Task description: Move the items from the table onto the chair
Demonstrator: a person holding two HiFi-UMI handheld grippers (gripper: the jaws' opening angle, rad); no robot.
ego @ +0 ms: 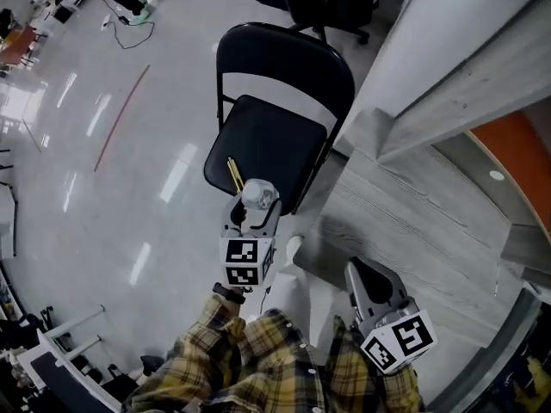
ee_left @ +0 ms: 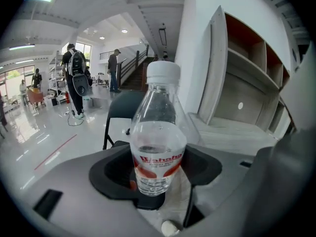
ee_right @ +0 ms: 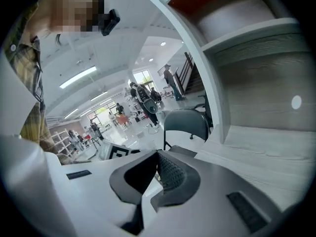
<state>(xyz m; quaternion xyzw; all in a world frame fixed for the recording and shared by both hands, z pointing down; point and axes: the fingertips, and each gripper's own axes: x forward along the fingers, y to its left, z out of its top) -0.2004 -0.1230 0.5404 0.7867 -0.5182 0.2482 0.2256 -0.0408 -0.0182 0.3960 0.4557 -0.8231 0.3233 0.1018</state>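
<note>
Left gripper (ego: 250, 218) was clamped on a clear water bottle (ee_left: 157, 147), jaws set wide around the labelled lower body, white cap uppermost and the long axis close to upright. From the head view the bottle hung over the near edge of the black folding chair (ego: 284, 67), so the seat (ego: 267, 144) lay just ahead of it and below. By my judgement the setting-down would turn on carrying it a little farther over the seat and lowering it base first. A thin yellow stick (ego: 232, 175) (perhaps a pencil, too small to tell) lay on the seat's near left part, just beside where the bottle hovered, and the base would need to land clear of it. The left forearm, in a plaid sleeve, reached forward with the gripper tipped downward. Right gripper (ee_right: 157, 167) had its jaws together with nothing between them, held back over the grey table (ego: 413, 231), well apart from the chair and plainly the farther of the two.
</note>
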